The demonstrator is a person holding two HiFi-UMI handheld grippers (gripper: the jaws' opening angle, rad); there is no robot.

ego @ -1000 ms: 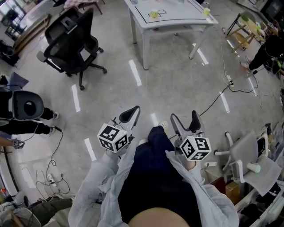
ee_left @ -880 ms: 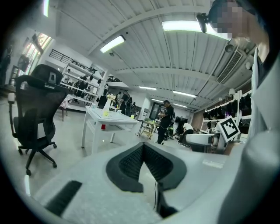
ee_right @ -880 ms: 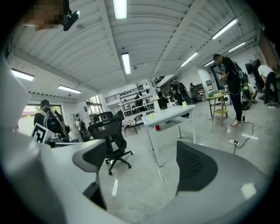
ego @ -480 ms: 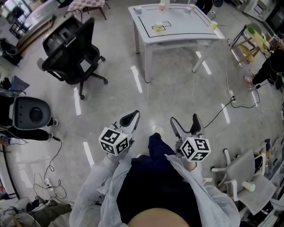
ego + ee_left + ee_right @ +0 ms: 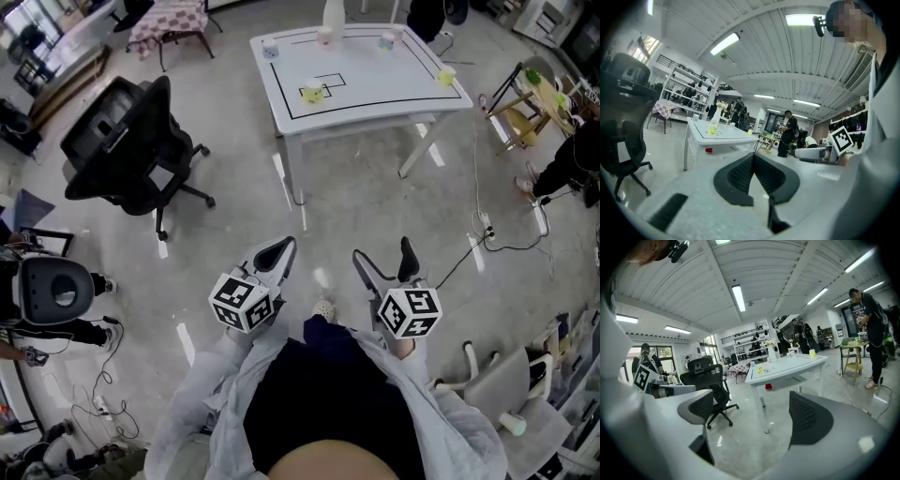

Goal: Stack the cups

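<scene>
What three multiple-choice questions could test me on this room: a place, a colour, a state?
1. Where does the yellow cup stand? A on a stool; B on the white table; C on a shelf.
2. What colour is the office chair? A red; B black; C white.
3. How do the right gripper's jaws stand? A apart, nothing between; B pressed together; C clamped on a cup.
Answers: 1 B, the head view shows it on the tabletop. 2 B, its seat and back are black. 3 A, the right gripper view shows nothing between the jaws, which have just been opening.
</scene>
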